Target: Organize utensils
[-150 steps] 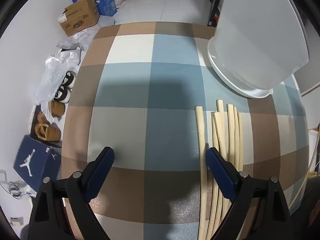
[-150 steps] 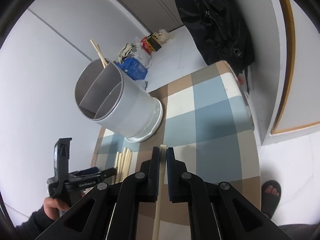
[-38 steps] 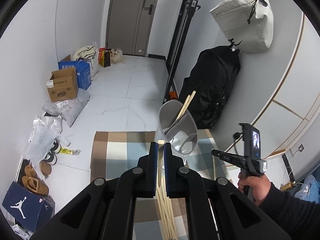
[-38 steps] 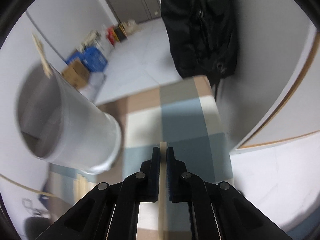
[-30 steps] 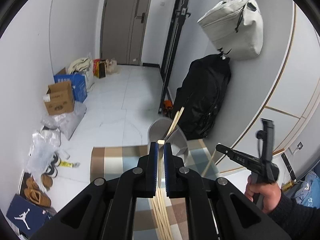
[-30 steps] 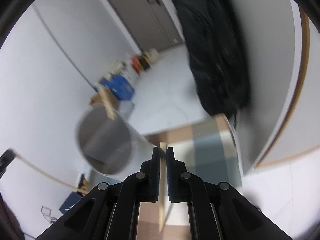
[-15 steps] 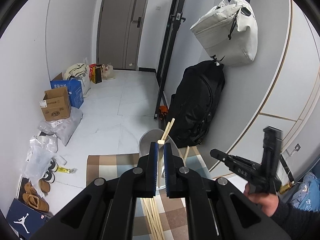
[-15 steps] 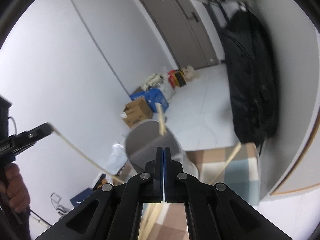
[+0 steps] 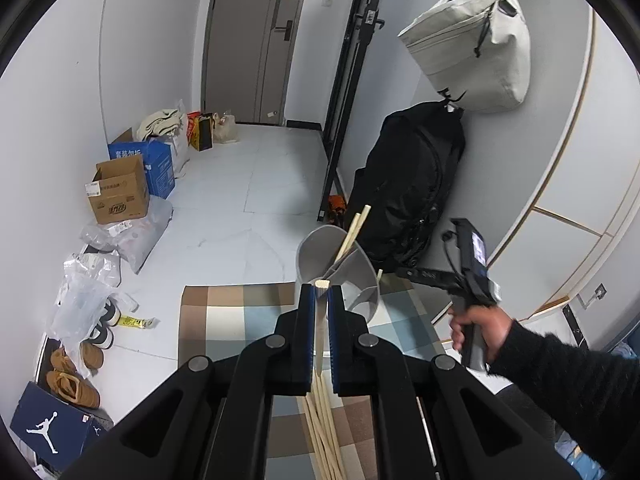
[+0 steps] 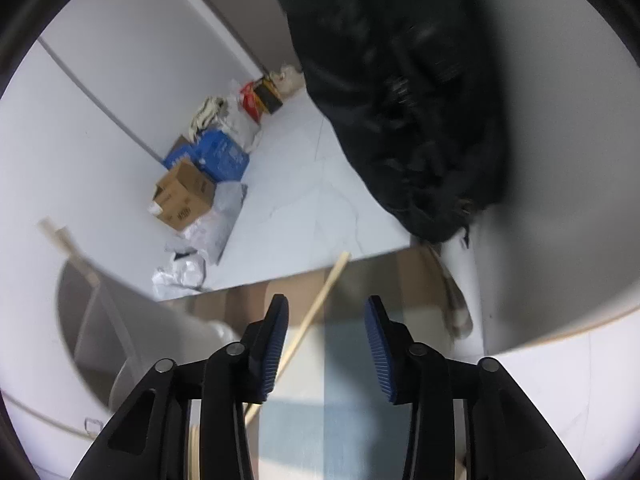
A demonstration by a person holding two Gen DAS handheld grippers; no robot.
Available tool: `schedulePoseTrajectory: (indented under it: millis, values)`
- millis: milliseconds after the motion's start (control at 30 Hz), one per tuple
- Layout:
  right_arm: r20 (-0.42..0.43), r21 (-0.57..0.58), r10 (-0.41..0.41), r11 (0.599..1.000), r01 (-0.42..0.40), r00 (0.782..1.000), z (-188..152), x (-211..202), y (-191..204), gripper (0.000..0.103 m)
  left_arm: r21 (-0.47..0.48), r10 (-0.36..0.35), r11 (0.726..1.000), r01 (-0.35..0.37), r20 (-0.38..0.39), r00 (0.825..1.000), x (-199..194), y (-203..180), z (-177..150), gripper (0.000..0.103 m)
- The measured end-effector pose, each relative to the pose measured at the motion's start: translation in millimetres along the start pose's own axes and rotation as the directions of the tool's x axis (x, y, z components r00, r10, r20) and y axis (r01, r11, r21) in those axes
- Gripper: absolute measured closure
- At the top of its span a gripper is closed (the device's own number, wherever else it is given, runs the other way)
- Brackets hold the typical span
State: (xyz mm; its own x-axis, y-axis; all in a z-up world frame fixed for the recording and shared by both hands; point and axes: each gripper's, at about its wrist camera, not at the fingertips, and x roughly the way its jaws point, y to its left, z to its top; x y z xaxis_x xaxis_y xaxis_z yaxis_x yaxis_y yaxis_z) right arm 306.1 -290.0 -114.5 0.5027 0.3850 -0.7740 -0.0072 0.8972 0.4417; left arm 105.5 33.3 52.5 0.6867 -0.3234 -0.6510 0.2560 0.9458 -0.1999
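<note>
My left gripper (image 9: 321, 300) is shut on a wooden chopstick (image 9: 321, 332), held high above the checked table (image 9: 224, 316). Below it stands the grey divided utensil holder (image 9: 340, 276) with two chopsticks (image 9: 354, 232) leaning inside. Several loose chopsticks (image 9: 324, 424) lie on the table under my fingers. My right gripper (image 10: 326, 320) is open and empty, just right of the holder (image 10: 120, 344). A single chopstick (image 10: 316, 308) lies slanted on the table beyond its left finger. The right gripper also shows in the left wrist view (image 9: 464, 276), held in a hand.
A black backpack (image 9: 408, 192) leans on the wall behind the table, with a grey bag (image 9: 472, 44) hung above it. Cardboard boxes (image 9: 120, 192), plastic bags and shoes (image 9: 72, 376) sit on the floor to the left.
My right gripper has opened and let go of its chopstick, which now lies on the table. My left gripper has stayed shut on its chopstick, raised over the holder.
</note>
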Motion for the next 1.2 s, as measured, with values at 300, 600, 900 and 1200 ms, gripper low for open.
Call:
schedulePoseTrajectory:
  millis: [300,600,900,1200]
  values:
    - [-0.062,-0.099,-0.123,0.988,0.117,0.99,25,53,-2,0.061,-0.011,0.02,1.0,-0.02,-0.023,1.0,17,13,0,0.101]
    - [-0.037,-0.216,-0.199,0.958,0.187,0.979,15,68,21,0.089,-0.045,0.003,0.999,-0.005,-0.047,0.999,30,21,0,0.101]
    - [0.042,-0.175,-0.098,0.979,0.104,0.994,21,49,26,0.097,-0.045,0.0,0.999,-0.002,-0.031,1.0,26,19,4,0.101]
    - [0.118,-0.148,0.037,0.989,-0.019,0.992,13,-9,36,0.097,-0.013,-0.011,1.0,0.011,-0.005,1.0,18,4,13,0.101]
